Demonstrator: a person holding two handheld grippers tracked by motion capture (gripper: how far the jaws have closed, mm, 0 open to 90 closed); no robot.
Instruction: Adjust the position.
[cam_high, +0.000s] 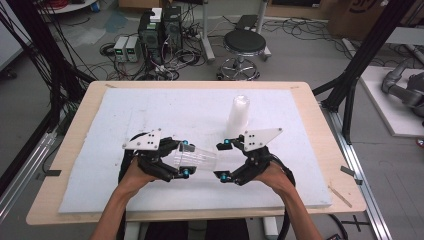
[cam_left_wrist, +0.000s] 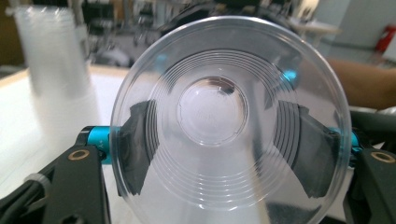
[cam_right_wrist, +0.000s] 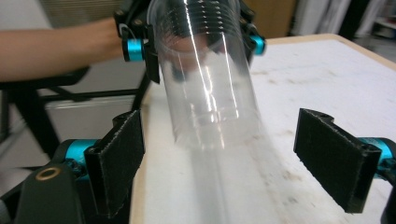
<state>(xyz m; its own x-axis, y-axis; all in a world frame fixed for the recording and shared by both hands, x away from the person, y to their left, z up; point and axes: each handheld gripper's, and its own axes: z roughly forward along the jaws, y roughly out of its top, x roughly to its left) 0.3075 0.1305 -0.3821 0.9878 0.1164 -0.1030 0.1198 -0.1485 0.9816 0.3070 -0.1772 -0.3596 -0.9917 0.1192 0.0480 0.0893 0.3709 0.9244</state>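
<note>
A person seated at a wooden desk (cam_high: 80, 120) works two hand-held grippers over a white foam mat (cam_high: 150, 115) that covers most of the desktop. The left gripper (cam_high: 186, 159) has its jaws clamped on the rim end of a clear plastic cup (cam_high: 196, 158), which lies on its side above the mat with its base pointing toward the right gripper (cam_high: 223, 160). In the left gripper view, the cup's open mouth faces the camera, and the dark pads (cam_left_wrist: 135, 144) press on either side of its ribbed wall. The right gripper, just beside the cup's base, has its jaws spread wide apart and holds nothing; in the right gripper view the cup's base sits between and slightly beyond the two black pads (cam_right_wrist: 122, 158), touching neither.

Behind the cup, farther from the person, a tall stack of clear cups (cam_high: 238, 116) stands upright on the mat. Both of the person's bare forearms enter from the near edge of the desk, the left hand (cam_high: 135, 175) and right hand (cam_high: 277, 175) gripping the tools on either side of the cup.

Beyond the desk, well past the stack, a black round stool (cam_high: 244, 45) and computer towers (cam_high: 160, 30) stand on a grey floor strewn with cables.
</note>
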